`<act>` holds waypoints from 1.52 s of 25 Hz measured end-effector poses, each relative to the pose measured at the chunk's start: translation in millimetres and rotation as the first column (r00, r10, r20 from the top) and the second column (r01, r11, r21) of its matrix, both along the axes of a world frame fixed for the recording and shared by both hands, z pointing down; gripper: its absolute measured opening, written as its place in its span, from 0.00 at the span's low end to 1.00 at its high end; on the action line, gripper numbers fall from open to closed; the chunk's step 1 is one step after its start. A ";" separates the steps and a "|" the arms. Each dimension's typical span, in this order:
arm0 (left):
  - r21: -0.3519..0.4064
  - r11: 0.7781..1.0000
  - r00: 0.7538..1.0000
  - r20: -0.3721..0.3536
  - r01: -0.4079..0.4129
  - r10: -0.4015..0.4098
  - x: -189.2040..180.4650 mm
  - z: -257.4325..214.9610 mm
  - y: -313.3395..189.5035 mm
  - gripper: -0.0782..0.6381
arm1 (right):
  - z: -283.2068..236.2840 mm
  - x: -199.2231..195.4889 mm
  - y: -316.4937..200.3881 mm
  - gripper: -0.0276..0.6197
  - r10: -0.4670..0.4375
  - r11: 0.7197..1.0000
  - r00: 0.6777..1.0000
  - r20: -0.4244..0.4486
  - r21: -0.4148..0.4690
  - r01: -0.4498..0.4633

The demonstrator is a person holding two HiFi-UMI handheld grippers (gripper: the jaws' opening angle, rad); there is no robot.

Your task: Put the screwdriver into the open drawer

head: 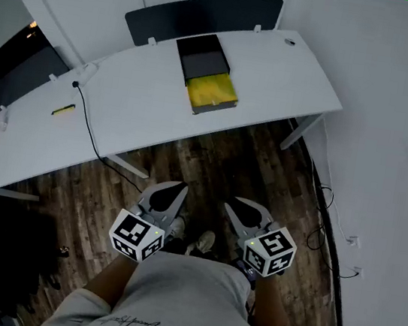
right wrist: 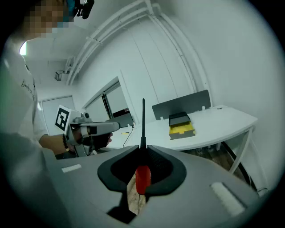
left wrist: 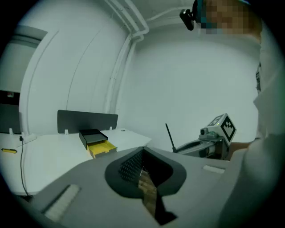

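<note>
While both slightly nose-down, right tongs (right wrist: 142,149) tight on screwdriver (right wrist: 142,179), left tongs (left wrist: 143,151) together.

A black cable (head: 88,122) trails off the white desk (head: 278,71) near a small yellow item (head: 63,109).

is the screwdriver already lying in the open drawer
No, the screwdriver is clamped between the jaws of the right gripper, while the yellow drawer sits far off on the desk.

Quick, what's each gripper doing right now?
Left gripper: shut, nothing between its jaws.
Right gripper: shut on the red-handled black-shafted screwdriver.
</note>
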State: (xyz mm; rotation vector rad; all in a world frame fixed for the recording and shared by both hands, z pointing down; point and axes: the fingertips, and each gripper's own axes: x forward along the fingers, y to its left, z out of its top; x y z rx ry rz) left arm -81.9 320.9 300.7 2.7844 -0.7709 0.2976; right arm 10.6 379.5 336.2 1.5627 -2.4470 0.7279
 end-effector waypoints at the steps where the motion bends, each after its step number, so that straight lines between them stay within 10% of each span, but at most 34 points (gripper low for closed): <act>1: 0.001 1.000 1.000 -0.003 0.002 -0.002 -1.0 -0.5 -2.4 0.11 | -0.4 -1.0 -2.4 0.16 -0.002 1.000 1.000 -0.003 0.000 0.002; 38: 0.053 0.997 0.997 -0.057 0.054 -0.051 7.3 -5.2 -25.0 0.11 | -5.5 8.1 -31.5 0.16 -0.057 0.998 0.997 -0.045 0.039 0.059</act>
